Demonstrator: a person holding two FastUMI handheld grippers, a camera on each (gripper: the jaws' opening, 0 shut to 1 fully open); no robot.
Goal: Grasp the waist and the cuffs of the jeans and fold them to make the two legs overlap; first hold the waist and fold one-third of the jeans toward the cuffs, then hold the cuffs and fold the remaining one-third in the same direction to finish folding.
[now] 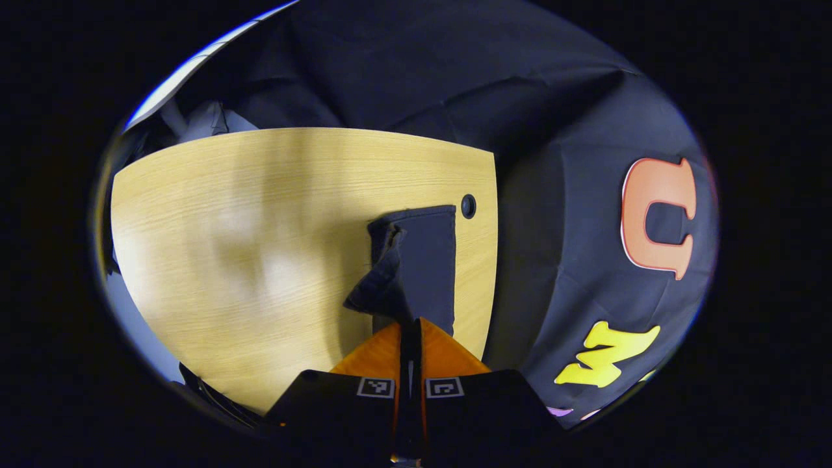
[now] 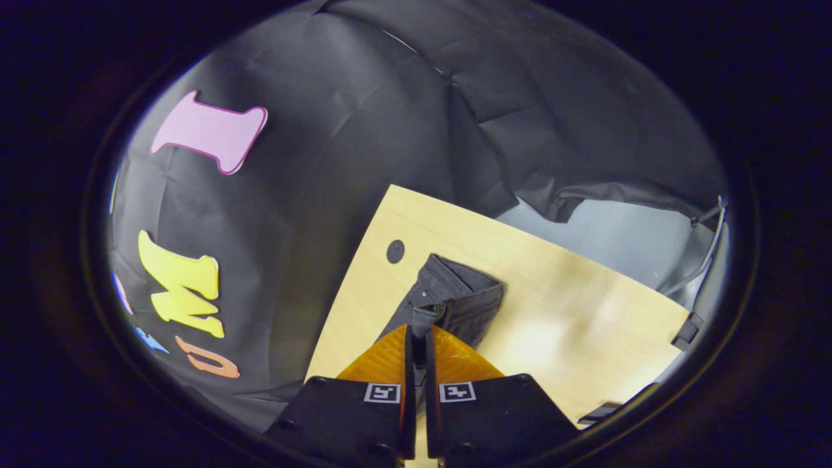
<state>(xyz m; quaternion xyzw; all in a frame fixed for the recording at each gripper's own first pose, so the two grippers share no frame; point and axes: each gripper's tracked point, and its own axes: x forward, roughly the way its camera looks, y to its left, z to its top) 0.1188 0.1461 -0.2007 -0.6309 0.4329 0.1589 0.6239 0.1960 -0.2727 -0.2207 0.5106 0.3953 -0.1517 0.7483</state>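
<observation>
Each hand-held gripper, left [image 1: 409, 323] and right [image 2: 419, 331], pinches one end of the jeans [image 1: 416, 260], which hang lengthwise over the worktop [image 1: 247, 227].

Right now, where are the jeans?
The jeans lie on the wooden table near its edge, beside the small dark round hole. In the right gripper view, the right gripper pinches their near end.

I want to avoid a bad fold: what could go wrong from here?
1. Each claw, left and right, pinches only a small bit of the jeans; the fabric might slip out.
2. The jeans lie close to the table edge, near the round hole, so they could slide off.
</observation>
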